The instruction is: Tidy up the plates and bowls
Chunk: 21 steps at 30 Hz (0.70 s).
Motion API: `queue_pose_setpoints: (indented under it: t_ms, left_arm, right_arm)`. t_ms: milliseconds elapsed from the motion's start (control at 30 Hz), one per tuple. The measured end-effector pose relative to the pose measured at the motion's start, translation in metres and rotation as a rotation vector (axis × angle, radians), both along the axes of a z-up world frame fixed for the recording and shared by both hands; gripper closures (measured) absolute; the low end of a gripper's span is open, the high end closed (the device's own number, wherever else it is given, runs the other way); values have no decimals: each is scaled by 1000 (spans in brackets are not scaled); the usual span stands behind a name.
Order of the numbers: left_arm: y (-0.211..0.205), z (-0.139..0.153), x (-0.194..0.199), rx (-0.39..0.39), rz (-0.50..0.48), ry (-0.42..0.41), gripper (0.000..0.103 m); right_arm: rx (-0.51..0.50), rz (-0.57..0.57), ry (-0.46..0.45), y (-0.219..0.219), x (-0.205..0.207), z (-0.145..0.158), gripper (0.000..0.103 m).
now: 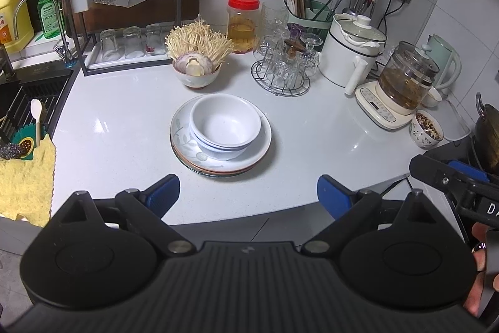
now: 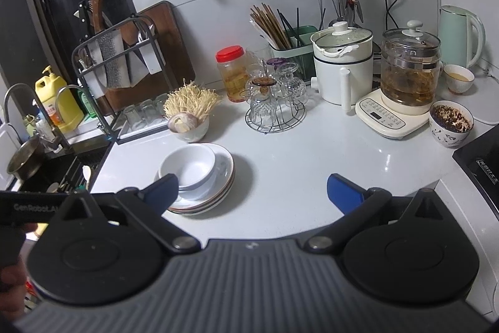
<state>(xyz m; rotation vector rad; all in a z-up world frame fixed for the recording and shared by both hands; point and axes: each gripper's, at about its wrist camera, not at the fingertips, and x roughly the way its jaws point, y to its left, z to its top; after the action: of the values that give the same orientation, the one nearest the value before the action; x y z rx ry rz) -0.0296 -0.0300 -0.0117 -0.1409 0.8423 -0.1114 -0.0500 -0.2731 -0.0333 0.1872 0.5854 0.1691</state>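
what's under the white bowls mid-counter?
The white bowls, nested, stand on a stack of plates: the top one white with a leaf pattern, rims of more showing below it. The exact plate count and the plate centres are hidden. The top bowl looks empty.

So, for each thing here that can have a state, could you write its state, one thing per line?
left tongs: open, empty.
right tongs: open, empty.
white bowls: nested, upright, empty, on the plates.
plates: stacked on the counter.
red-lid jar: closed, upright.
white pot: lid on.
glass kettle: lid on, holds brown liquid.
glasses on wire rack: upside down.
faucet: no water running.
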Motion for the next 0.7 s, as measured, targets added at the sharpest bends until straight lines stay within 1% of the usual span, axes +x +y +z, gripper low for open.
queue_pose_setpoints:
  t_ms: [267, 567, 700]
  left_arm:
    - [1, 1, 0, -2, 16, -11, 5]
    - [-2, 0, 3, -1, 8, -6, 5]
    - [0, 1, 3, 3, 25, -8, 5]
  right_arm:
    - [-18, 18, -3, 4, 3, 0, 0]
    - [-18, 23, 3, 4, 4, -1, 0]
    - [-19, 20, 1, 3, 5, -1, 0]
